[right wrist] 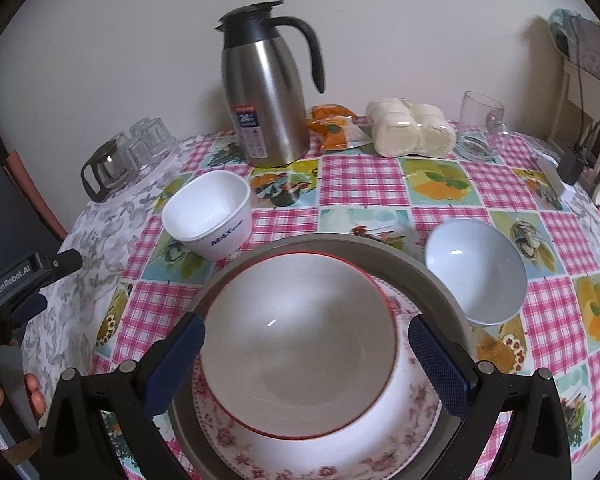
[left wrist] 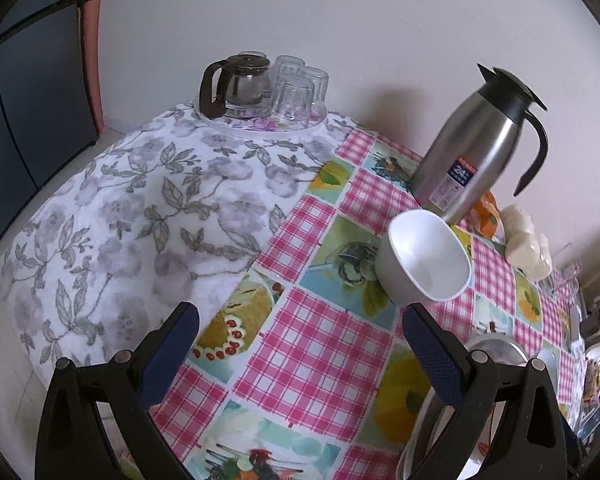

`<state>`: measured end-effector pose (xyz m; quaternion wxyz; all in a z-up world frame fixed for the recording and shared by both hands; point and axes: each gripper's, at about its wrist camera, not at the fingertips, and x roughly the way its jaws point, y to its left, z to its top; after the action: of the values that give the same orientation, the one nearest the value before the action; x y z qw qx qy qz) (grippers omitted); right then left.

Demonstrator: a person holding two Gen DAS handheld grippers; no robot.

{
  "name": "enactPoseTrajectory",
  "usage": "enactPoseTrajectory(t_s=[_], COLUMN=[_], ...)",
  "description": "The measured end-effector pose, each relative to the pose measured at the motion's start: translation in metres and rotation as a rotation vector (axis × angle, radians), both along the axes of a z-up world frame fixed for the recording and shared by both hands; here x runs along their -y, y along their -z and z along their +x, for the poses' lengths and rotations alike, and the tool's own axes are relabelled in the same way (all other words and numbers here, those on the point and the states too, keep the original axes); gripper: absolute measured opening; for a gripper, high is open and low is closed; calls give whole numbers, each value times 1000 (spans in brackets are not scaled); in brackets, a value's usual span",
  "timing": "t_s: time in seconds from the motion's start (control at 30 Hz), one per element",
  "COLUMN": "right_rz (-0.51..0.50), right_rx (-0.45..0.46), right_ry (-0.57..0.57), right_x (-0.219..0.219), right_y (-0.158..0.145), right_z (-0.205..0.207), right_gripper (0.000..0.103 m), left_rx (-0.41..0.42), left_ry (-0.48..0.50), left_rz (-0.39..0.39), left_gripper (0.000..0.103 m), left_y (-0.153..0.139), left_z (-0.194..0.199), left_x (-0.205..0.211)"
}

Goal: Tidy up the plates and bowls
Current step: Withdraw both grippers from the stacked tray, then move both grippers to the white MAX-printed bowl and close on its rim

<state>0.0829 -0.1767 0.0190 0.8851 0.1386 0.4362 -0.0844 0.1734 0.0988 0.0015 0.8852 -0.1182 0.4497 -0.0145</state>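
Sizing up the red-rimmed bowl [right wrist: 300, 360]: sat dead centre between the right jaws, nested on the floral plate [right wrist: 420, 412], which lay on the grey plate [right wrist: 432, 276], whole stack tucked right under the jaws.
Right gripper [right wrist: 304, 322]: spread wide, one pad on either side of the bowl; looked a touch clear of the wall on the right pad's side, so clamped on nothing.
Left gripper [left wrist: 300, 310]: gaped wide too, nothing but tablecloth [left wrist: 320, 344] between the pads.
Lettered white bowl [left wrist: 424, 260]: stood upright, mouth up, just past the tip of the left gripper's right-hand pad; well ahead and to the left of the right jaws.
Pale blue bowl [right wrist: 476, 272]: ahead and to the right of the right jaws, just beside the grey plate's rim; couldn't tell if touching.
Weight guess: looked like ceramic, so probably hefty for the big bowl and lighter for the two small ones.
Stiffness: rigid, zero give under the pads, judging by the look.
Surface: glossy glaze, likely slippery against the pads.
Fragility: chippy at the rims, and probably wouldn't forgive a drop or a clack onto the plates.
Where to grab: honestly, pinching across one wall near the rim seemed the safer bet, one pad inside and one outside; squeezing across the full width looked near the limit of the jaw spread.
Steel flask [right wrist: 268, 88]: stood far ahead of the right jaws, well apart from the stack.
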Motion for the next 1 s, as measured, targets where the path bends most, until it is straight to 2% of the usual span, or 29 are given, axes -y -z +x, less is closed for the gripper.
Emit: enactPoseTrajectory(t_s=[0.17, 0.5, 0.77, 0.9, 1.0], right_rz=[-12, -12, -28, -21, -24], right_rx=[-13, -37, -79, -94, -111], right_ry=[-14, -49, -62, -67, -66], right_x=[-10, -26, -28, -27, -26], right_y=[-3, -13, -15, -16, -15], right_z=[9, 40, 62, 70, 76], right_gripper=[103, 103, 103, 103, 103], left_rx=[16, 34, -19, -40, -41], left_ry=[5, 16, 22, 29, 44], left_rz=[2, -54, -168, -270, -277], left_gripper=[101, 101, 101, 101, 101], left_y=[3, 10, 25, 29, 28], left_z=[8, 15, 25, 31, 38], left_x=[-2, 0, 3, 2, 3])
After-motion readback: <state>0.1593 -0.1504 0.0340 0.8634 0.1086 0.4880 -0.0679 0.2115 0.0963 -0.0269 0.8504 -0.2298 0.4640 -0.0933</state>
